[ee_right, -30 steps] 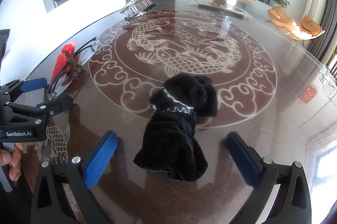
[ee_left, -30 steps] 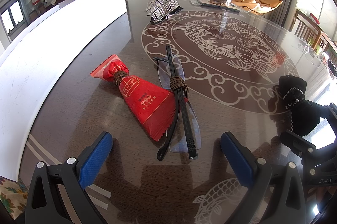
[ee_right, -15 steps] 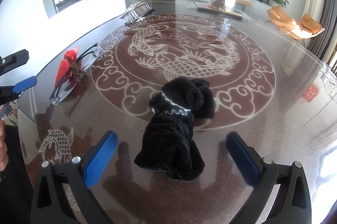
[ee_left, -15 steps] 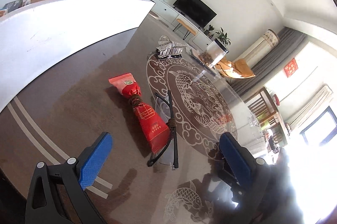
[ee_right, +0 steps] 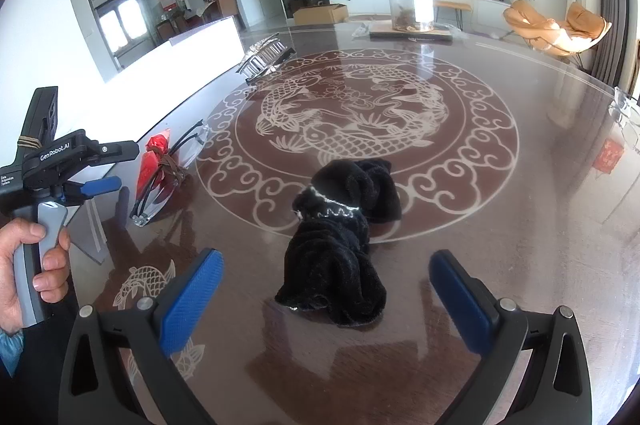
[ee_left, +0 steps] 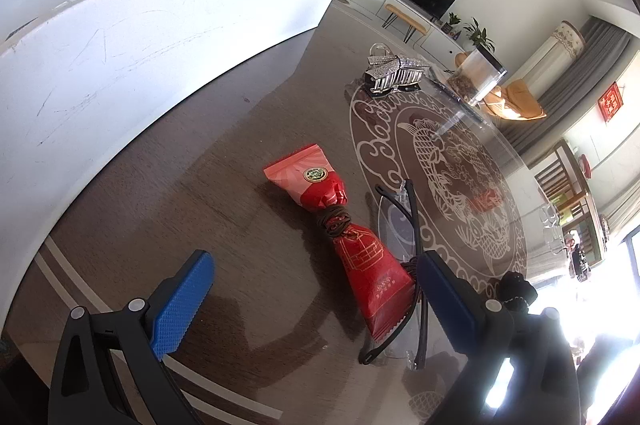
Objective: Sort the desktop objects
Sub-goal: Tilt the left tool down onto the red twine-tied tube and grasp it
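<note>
A red snack packet (ee_left: 352,249) tied with a brown band lies on the glass table top, a pair of black-framed glasses (ee_left: 404,241) touching its right side. My left gripper (ee_left: 316,289) hangs open above the table, tilted, with the packet's near end between its blue pads and nothing held. A black fluffy cloth bundle (ee_right: 340,233) lies straight ahead of my right gripper (ee_right: 326,285), which is open and empty just short of it. The packet (ee_right: 154,161) and glasses (ee_right: 176,165) also show at the left of the right wrist view, beside the left gripper (ee_right: 92,187) held by a hand (ee_right: 24,265).
A long white box (ee_left: 132,49) runs along the table's left side. A silver bow-shaped clip (ee_left: 394,73) lies further back, and a clear jar (ee_right: 410,3) on a tray stands at the far edge. The table (ee_right: 500,209) carries a carp pattern.
The left gripper has swung and tilted, then come lower and closer over the packet and glasses. The right gripper has barely moved; the black bundle stays in place.
</note>
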A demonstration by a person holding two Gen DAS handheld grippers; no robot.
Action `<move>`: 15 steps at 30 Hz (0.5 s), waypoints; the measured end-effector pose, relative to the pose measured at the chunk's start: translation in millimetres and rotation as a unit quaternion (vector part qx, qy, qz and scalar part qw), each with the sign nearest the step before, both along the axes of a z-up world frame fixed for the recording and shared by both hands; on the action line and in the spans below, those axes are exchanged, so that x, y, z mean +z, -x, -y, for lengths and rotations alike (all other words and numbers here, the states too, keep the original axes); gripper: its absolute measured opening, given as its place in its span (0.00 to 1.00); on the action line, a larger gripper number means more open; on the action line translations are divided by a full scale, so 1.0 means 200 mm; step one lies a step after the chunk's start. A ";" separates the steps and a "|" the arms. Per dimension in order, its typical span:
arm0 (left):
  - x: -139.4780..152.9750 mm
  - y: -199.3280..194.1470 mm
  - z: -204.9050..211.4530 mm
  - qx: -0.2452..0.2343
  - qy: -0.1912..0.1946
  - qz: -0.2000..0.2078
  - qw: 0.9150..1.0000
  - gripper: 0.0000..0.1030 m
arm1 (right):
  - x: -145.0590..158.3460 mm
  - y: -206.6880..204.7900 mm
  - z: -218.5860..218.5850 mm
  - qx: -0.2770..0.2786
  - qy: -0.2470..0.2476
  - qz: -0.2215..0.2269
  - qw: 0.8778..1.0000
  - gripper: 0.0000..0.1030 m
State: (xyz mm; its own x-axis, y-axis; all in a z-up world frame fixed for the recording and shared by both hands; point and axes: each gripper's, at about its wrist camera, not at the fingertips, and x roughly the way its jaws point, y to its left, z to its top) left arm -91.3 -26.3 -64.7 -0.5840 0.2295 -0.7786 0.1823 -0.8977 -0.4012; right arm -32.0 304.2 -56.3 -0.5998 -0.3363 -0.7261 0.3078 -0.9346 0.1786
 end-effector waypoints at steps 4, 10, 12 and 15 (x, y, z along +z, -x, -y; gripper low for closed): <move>0.00 0.08 -0.02 -0.005 0.020 0.011 1.000 0.99 | 0.00 0.02 -0.02 -0.010 0.013 0.003 1.000 1.00; 0.00 0.16 -0.05 0.000 0.089 0.031 0.996 0.70 | 0.00 0.03 -0.03 -0.012 0.017 0.006 1.000 1.00; 0.01 0.16 -0.06 -0.020 0.116 0.037 0.992 0.30 | 0.00 0.02 -0.03 -0.013 0.016 0.006 1.000 1.00; 0.01 0.13 -0.04 -0.064 0.135 0.037 0.988 0.22 | 0.00 0.02 -0.02 -0.010 0.013 0.011 1.000 1.00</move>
State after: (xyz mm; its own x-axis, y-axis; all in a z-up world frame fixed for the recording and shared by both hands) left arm -118.1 -18.2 -63.2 -0.5023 0.0751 -0.8614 0.0812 -0.9877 -0.1335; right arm -36.6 308.4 -56.9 -0.5899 -0.3436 -0.7307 0.2854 -0.9353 0.2093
